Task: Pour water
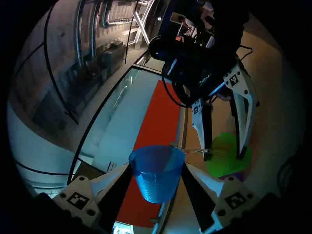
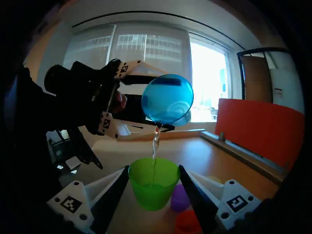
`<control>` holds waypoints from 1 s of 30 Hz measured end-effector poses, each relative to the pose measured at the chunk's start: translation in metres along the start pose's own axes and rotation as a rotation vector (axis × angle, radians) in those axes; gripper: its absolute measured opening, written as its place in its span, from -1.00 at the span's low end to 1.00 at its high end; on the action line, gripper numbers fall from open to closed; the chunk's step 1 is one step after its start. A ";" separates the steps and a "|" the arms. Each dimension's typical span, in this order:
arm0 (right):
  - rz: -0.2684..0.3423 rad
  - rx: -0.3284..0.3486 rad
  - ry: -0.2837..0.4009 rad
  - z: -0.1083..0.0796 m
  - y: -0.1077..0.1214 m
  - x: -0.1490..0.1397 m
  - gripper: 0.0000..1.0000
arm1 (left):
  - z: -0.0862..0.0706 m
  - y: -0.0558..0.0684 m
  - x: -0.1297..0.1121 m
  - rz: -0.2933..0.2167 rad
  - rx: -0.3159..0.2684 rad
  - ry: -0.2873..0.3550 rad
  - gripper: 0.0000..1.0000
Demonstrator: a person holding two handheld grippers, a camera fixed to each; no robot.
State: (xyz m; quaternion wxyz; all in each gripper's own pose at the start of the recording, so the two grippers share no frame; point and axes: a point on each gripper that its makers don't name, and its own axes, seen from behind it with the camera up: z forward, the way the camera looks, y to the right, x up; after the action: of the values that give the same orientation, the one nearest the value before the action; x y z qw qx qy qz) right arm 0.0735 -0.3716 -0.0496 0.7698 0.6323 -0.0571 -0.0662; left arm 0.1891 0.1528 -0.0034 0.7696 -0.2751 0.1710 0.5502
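— How far along are we?
— My left gripper point(image 1: 158, 167) is closed partway on the blue cup point(image 1: 156, 181), which is tipped over. My right gripper point(image 2: 153, 167) clamps the green cup point(image 2: 152, 193) just below its lip. A thin stream point(image 2: 156, 142) falls into it, so I judge the pour about midway.
— Anything in the way?
— A purple cup point(image 2: 180, 198) and an orange cup point(image 2: 187, 222) sit just beside my right fingers, close enough to knock.

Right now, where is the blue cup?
In the right gripper view, the blue cup hangs tilted at centre, held by the left hand-held gripper, above the green cup, pouring water into it.
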 end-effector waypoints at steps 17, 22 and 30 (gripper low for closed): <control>-0.006 0.005 -0.002 0.000 -0.002 -0.003 0.88 | 0.000 0.001 0.001 0.023 0.003 0.002 0.66; -0.008 0.005 -0.003 0.000 -0.002 -0.003 0.88 | 0.000 0.000 0.001 0.034 0.004 0.002 0.67; -0.009 0.006 0.000 0.000 -0.002 -0.002 0.88 | -0.002 -0.002 0.002 0.046 0.011 0.005 0.66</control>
State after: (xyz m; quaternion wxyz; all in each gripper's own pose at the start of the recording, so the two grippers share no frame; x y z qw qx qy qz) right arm 0.0719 -0.3716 -0.0516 0.7676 0.6348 -0.0545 -0.0694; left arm 0.1917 0.1525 -0.0055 0.7577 -0.2685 0.1822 0.5662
